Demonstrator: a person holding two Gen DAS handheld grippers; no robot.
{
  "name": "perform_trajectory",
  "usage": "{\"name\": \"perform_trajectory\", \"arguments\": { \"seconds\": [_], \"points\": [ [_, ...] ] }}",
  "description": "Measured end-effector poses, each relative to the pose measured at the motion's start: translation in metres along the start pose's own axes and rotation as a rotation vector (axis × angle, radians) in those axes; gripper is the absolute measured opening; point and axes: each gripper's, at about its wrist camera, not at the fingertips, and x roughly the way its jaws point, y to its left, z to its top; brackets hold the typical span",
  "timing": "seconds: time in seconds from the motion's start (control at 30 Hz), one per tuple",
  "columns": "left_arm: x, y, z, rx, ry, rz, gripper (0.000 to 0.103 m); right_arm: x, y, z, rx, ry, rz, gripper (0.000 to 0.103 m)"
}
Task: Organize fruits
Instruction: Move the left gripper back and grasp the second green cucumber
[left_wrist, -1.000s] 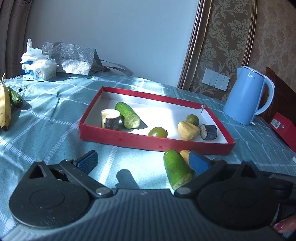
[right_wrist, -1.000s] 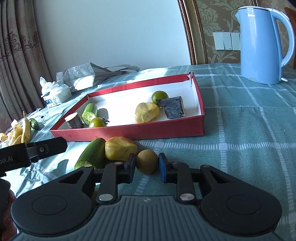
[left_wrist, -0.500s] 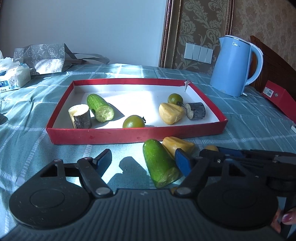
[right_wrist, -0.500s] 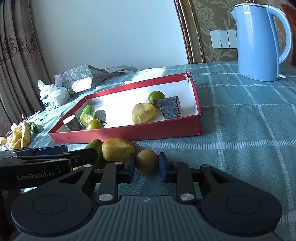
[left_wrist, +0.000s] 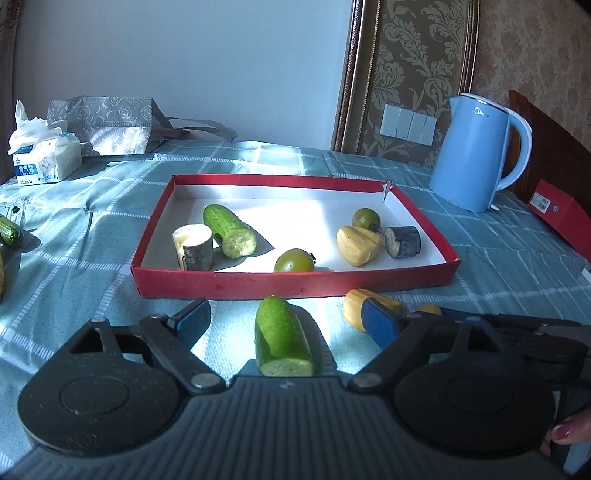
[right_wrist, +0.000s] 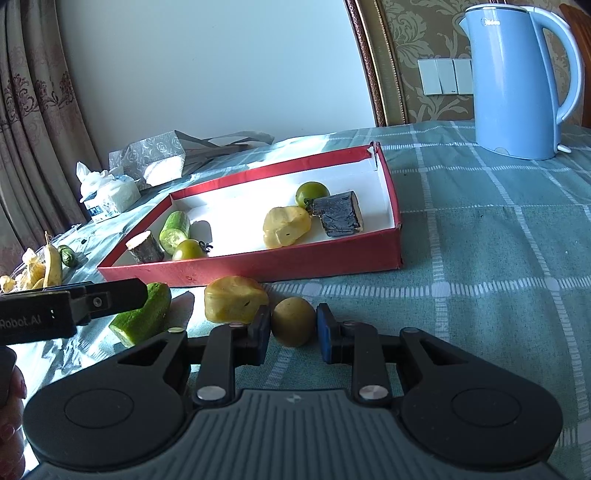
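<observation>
A cut cucumber piece (left_wrist: 282, 336) lies on the cloth in front of the red tray (left_wrist: 295, 284). My left gripper (left_wrist: 286, 321) straddles it, jaws opening, and the blue pads do not touch it. One of its fingers (right_wrist: 110, 299) shows beside the cucumber piece (right_wrist: 142, 317) in the right wrist view. My right gripper (right_wrist: 293, 332) is shut on a small round yellow-green fruit (right_wrist: 293, 321) resting on the cloth. A lumpy yellow fruit (right_wrist: 236, 304) sits just left of it and is partly hidden behind a left finger in the left wrist view.
The tray (right_wrist: 258, 271) holds a cucumber piece (left_wrist: 229, 230), a bark-covered stub (left_wrist: 194, 247), two green tomatoes, a yellow fruit (left_wrist: 358, 245) and a dark chunk (left_wrist: 402, 242). A blue kettle (left_wrist: 472, 155) stands at the back right, a tissue pack (left_wrist: 44, 158) at the back left, and bananas (right_wrist: 51, 264) at the far left.
The left gripper's view has swung so the cucumber piece now lies centred between its fingers. Its jaws narrowed, then widened again. The right gripper keeps its hold on the round fruit.
</observation>
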Motion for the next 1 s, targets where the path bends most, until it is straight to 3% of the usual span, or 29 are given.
{"name": "perform_trajectory", "arguments": {
  "seconds": [0.1,0.2,0.27,0.37,0.57,0.87,1.0],
  "points": [
    [0.011,-0.009,-0.007,0.060,0.016,0.056,0.079,0.000,-0.001,0.001,0.006,0.000,0.004,0.025],
    [0.019,-0.003,-0.015,0.055,0.032,0.063,0.062,0.000,-0.001,0.001,0.002,0.000,0.002,0.025],
    [0.026,0.002,-0.020,0.049,0.058,0.062,0.043,0.000,-0.001,0.001,0.003,0.000,0.002,0.025],
    [0.024,0.004,-0.025,0.064,0.022,0.054,0.032,0.000,-0.001,0.001,0.003,0.000,0.002,0.025],
    [0.018,0.016,-0.024,-0.012,-0.008,0.007,0.031,0.000,-0.002,0.001,0.010,-0.001,0.008,0.025],
    [-0.002,0.027,-0.020,-0.081,-0.117,-0.035,0.030,0.000,-0.003,0.001,0.015,-0.002,0.012,0.025],
    [-0.003,0.037,-0.017,-0.144,-0.121,-0.061,0.030,0.000,-0.003,0.001,0.016,-0.002,0.013,0.025]
  ]
}}
